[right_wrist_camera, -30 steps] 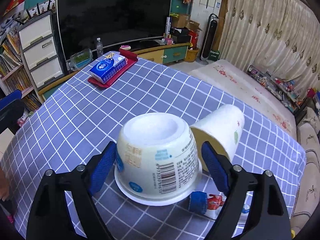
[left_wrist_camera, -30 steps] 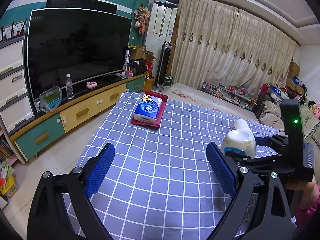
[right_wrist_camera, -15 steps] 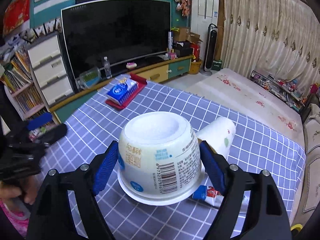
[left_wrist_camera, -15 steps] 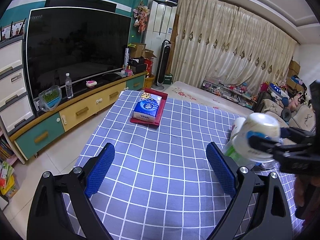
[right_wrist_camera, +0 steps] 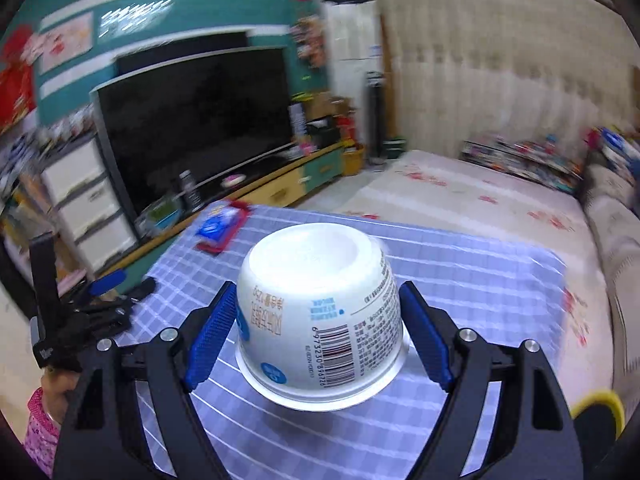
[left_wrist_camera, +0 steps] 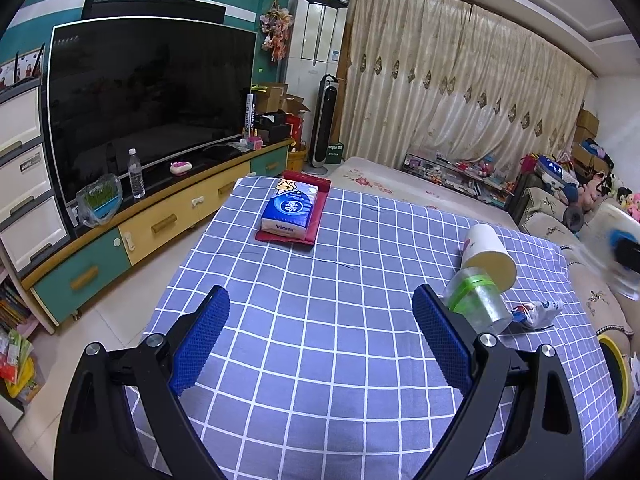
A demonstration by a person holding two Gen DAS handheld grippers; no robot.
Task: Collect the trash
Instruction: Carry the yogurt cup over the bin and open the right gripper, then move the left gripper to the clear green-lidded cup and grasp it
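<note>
While my left fingers (left_wrist_camera: 320, 344) hang spread wide with nothing between them over the checked blue surface (left_wrist_camera: 352, 392), I keep them low and level so they are ready for the next piece of rubbish. Going from my left across the cloth, the tissue pack (left_wrist_camera: 289, 212) on its red tray (left_wrist_camera: 316, 224) sits far off near the television end, and I judge it is not trash, so I leave it alone. Further right lie the things that do want collecting: a clear plastic cup with a green band (left_wrist_camera: 478, 304) on its side just beside my left pad, a paper cup (left_wrist_camera: 488, 254) tipped over and touching it, and a crumpled wrapper (left_wrist_camera: 538, 312) just past them.

On my right, the fingers (right_wrist_camera: 318, 340) are clamped on an upturned white yogurt tub (right_wrist_camera: 320, 312), one blue pad on each flank, the barcode facing me and the rim flaring below the pads. The tub looks held clear above the cloth, and the room behind is smeared, so the view is moving fast. To do this well I hold the squeeze firm but not crushing, since thin plastic walls will likely buckle, and I carry it steadily toward what seems a yellow-rimmed bin (right_wrist_camera: 596, 404) at my lower right. I release only once the tub is over the opening.
</note>
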